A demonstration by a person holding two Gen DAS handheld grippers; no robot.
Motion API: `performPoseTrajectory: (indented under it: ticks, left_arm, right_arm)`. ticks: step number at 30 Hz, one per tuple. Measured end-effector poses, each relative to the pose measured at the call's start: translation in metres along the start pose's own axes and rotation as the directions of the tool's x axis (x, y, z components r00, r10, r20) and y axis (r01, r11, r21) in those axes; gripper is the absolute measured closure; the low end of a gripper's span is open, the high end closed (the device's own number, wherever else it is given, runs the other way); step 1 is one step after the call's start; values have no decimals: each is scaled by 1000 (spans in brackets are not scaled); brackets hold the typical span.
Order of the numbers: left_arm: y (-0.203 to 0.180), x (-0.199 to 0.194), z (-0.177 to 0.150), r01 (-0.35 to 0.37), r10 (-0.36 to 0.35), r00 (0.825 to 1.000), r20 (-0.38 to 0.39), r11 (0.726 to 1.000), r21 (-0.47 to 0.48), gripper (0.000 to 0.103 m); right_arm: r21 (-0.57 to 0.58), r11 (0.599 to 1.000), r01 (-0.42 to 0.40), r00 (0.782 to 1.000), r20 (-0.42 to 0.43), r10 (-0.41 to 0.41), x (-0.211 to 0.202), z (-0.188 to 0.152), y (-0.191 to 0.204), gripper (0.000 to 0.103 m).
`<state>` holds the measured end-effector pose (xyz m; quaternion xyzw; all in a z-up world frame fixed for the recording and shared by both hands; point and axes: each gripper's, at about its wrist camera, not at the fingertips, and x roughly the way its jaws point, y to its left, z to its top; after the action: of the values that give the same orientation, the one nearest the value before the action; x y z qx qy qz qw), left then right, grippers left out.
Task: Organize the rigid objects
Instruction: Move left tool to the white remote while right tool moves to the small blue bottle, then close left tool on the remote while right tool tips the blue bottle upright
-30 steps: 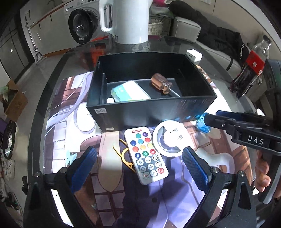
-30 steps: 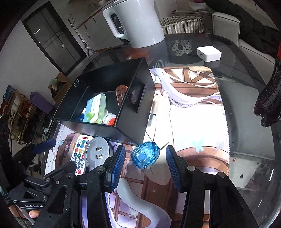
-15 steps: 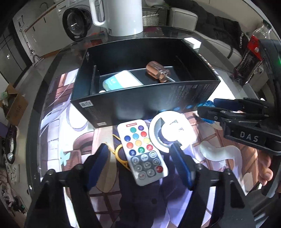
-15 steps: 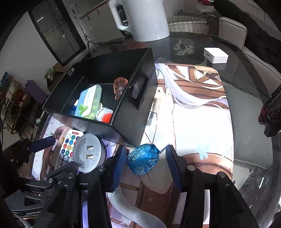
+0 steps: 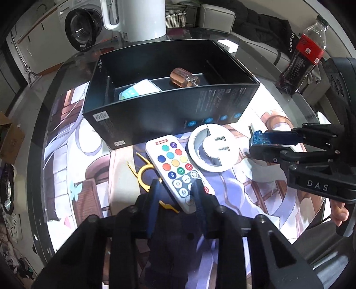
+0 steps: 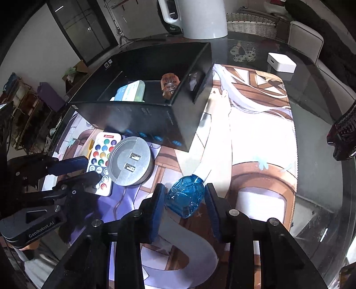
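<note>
A white remote with coloured buttons (image 5: 178,169) lies on the printed mat in front of a black box (image 5: 171,111). My left gripper (image 5: 176,189) is shut on the remote's near end. A round white USB hub (image 5: 213,149) lies right of the remote. My right gripper (image 6: 184,200) has its pads around a blue faceted screwdriver handle (image 6: 185,195) lying on the mat, touching or nearly touching it. The box holds a brown-handled screwdriver (image 5: 183,77) and a light blue-green case (image 5: 138,90).
A yellow plastic tool (image 5: 142,175) lies left of the remote. A white kettle (image 5: 135,17) stands behind the box. A cola bottle (image 5: 304,55) stands at the right table edge. A small white cube (image 6: 281,63) sits at the back right.
My left gripper moved forward and closed from wide open onto the remote's near end. My right gripper came down around the blue handle and narrowed.
</note>
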<state>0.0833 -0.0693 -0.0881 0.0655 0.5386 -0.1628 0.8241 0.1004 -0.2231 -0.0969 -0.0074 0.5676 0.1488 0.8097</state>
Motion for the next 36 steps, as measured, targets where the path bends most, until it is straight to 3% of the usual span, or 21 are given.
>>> performPoseTrajectory:
  ticks: [2, 7, 13, 14, 18, 21, 31, 34, 36]
  left_arm:
    - [-1, -1, 0, -17, 17, 1000, 12, 1000, -2, 47]
    - [-14, -5, 4, -35, 33, 999, 43, 999, 42, 47]
    - [-22, 11, 8, -54, 53, 999, 6, 997, 62, 47]
    - [-22, 14, 9, -54, 54, 999, 1, 996, 66, 48]
    - [-21, 11, 9, -56, 54, 998, 18, 995, 79, 72]
    - [-13, 5, 8, -26, 25, 1000, 14, 997, 71, 81]
    - [12, -8, -12, -23, 24, 1000, -2, 997, 67, 82]
    - [10, -7, -15, -27, 28, 1000, -8, 996, 80, 77]
    - [5, -5, -15, -47, 48, 999, 0, 995, 91, 52]
  right_arm:
    - [-9, 1000, 1, 1000, 0, -1, 3, 1, 4, 66]
    - [-10, 1000, 0, 1000, 4, 0, 4, 4, 7, 66]
    - [-18, 1000, -9, 1000, 7, 9, 2, 4, 2, 66]
    - [-18, 1000, -7, 1000, 7, 7, 2, 4, 2, 66]
    - [-24, 1000, -10, 1000, 10, 10, 1, 3, -1, 66]
    - [-36, 999, -8, 1000, 9, 8, 1, 2, 0, 66]
    - [-103, 993, -66, 998, -22, 64, 3, -2, 26, 66]
    - [-128, 991, -45, 999, -21, 42, 4, -3, 34, 66]
    - [-130, 991, -37, 999, -19, 35, 6, -1, 36, 65]
